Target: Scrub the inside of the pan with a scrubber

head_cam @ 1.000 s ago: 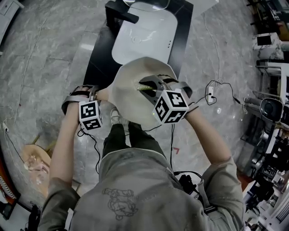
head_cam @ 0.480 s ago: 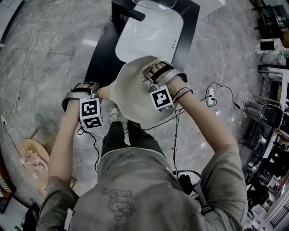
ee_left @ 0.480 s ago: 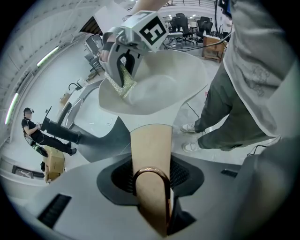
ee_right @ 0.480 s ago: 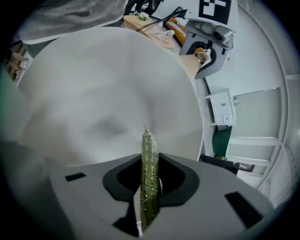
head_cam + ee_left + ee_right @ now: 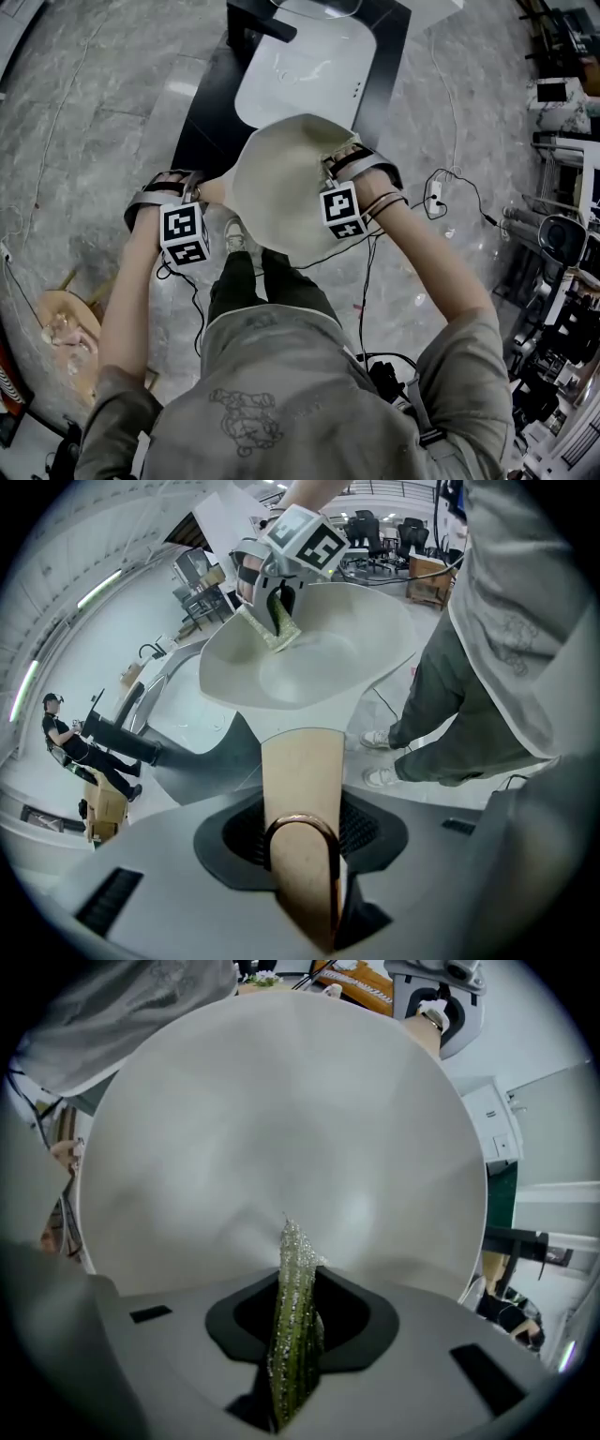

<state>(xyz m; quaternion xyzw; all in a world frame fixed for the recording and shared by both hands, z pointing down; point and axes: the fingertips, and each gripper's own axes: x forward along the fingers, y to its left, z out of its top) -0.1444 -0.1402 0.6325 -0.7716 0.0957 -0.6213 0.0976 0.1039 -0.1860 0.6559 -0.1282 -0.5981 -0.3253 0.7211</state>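
Observation:
A cream pan (image 5: 277, 187) is held in the air over the floor, and my left gripper (image 5: 192, 197) is shut on its wooden handle (image 5: 300, 789). In the left gripper view the handle runs out from between the jaws of the left gripper (image 5: 302, 855) to the pan bowl (image 5: 319, 658). My right gripper (image 5: 345, 178) points down into the pan near its right rim, shut on a green scrubber (image 5: 292, 1326). The scrubber's tip (image 5: 295, 1241) lies against the pan's inner wall (image 5: 281, 1119). From the left gripper view the scrubber (image 5: 274, 625) rests on the pan's far inner side.
A white basin on a black stand (image 5: 305, 75) sits just beyond the pan. Cables and a plug (image 5: 439, 195) trail on the marble floor to the right. A wooden stool (image 5: 61, 328) stands at lower left, and equipment racks (image 5: 562, 234) line the right edge.
My right gripper has rolled and dropped lower into the pan, shifting from its middle toward the right rim. The left gripper and the pan have stayed put.

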